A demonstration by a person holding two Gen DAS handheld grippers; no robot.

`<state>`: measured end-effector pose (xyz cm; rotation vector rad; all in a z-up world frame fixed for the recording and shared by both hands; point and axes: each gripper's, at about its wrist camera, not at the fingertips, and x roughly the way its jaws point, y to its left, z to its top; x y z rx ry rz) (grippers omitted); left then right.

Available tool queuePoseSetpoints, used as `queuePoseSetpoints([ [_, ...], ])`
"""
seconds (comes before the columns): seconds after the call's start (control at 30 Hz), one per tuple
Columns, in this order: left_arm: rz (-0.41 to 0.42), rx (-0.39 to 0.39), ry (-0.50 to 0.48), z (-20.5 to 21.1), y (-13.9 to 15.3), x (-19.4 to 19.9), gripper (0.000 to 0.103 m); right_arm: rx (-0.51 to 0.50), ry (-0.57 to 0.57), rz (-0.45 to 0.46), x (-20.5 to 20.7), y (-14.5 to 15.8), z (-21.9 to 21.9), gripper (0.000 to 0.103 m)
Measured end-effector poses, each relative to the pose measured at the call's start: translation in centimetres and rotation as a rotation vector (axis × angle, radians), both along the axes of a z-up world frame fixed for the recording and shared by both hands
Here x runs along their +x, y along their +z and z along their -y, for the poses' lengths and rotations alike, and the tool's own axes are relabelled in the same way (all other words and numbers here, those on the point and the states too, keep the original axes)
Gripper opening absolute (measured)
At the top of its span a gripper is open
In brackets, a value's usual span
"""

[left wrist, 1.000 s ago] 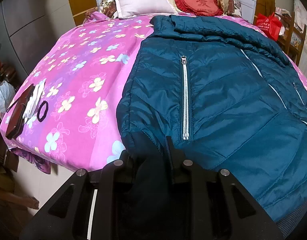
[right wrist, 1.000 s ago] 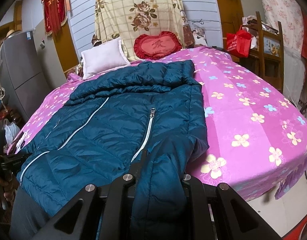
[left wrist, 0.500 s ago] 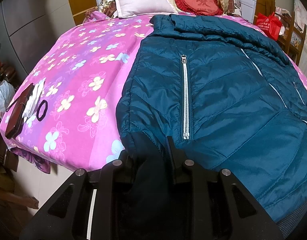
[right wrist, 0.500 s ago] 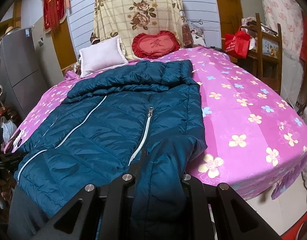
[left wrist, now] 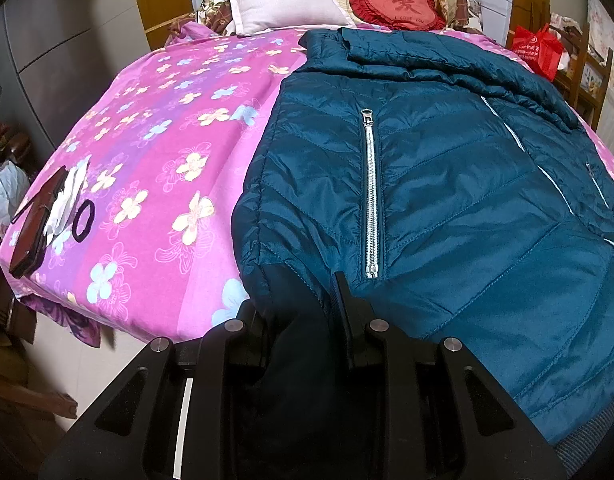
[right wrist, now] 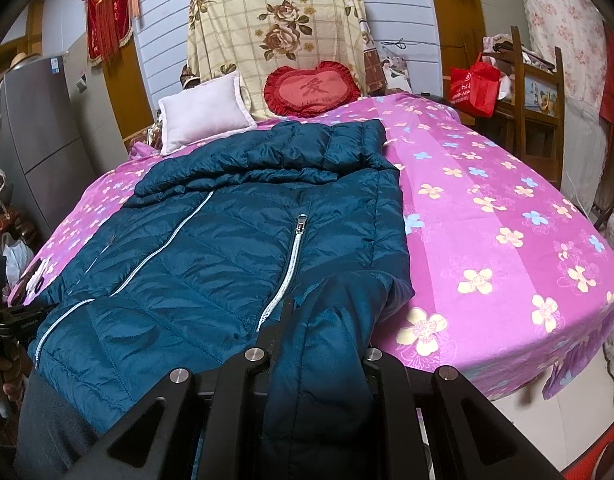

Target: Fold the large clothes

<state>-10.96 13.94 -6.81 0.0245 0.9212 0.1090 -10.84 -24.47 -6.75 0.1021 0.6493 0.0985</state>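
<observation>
Here, teal jacket (left wrist: 447, 184) in grippers.

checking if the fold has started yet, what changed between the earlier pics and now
Nothing visibly changed. The left gripper and right gripper each stay shut on a near corner of the teal jacket, which lies as it did on the pink floral bedsheet.
</observation>
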Motion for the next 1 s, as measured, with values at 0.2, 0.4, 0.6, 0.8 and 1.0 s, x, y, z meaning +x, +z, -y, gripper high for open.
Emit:
queuePoseSetpoints([
  [0.2, 0.001, -0.006, -0.003, -0.04, -0.28, 0.00, 0.025, 0.000, 0.000, 0.000, 0.00, 0.00, -0.02, 0.012],
  [0.4, 0.000, -0.002, -0.006, 0.00, -0.23, 0.07, 0.025, 0.000, 0.001, 0.001, -0.01, 0.00, 0.01, 0.012],
  [0.6, 0.000, 0.000, -0.007, 0.01, -0.24, 0.11, 0.025, 0.000, 0.001, 0.000, -0.02, -0.01, -0.01, 0.012],
  [0.8, 0.002, -0.012, -0.008, -0.09, -0.29, 0.11, 0.025, 0.000, 0.001, 0.000, -0.03, -0.03, 0.01, 0.012],
  [1.0, 0.002, -0.015, -0.012, -0.15, -0.29, 0.11, 0.023, 0.000, 0.001, 0.000, -0.03, -0.03, -0.02, 0.012],
])
